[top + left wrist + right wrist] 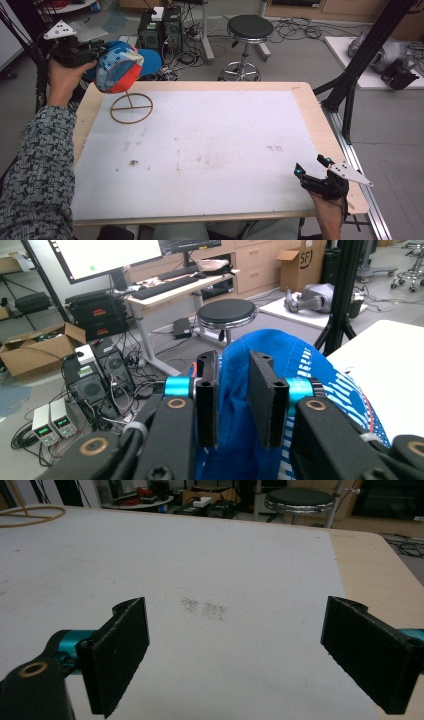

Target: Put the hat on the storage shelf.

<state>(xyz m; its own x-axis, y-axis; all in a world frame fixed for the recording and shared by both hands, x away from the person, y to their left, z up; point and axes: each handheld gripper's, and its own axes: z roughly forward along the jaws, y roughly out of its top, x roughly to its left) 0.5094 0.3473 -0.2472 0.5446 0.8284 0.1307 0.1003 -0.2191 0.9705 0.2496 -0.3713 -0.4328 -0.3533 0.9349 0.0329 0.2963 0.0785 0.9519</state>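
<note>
The worktop (200, 150), wooden-edged under a white sheet with faint smudges, stands in a room with a black stool (249, 27) and cabled computer boxes on the floor. A wooden ring stand (131, 107) sits at the far left corner. Above it the left hand-held gripper (234, 405) is clamped on a blue patterned cap (120, 66), hiding the stand's top. The right hand-held gripper (312, 167) rests near the right front edge, jaws wide apart.

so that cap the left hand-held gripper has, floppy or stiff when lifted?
Probably floppy: the left hand-held gripper pinches a thin fold of the cap. Likely light, since one pinch holds it up above the wooden stand. The brim looks stiffer, keeping its curve.
</note>
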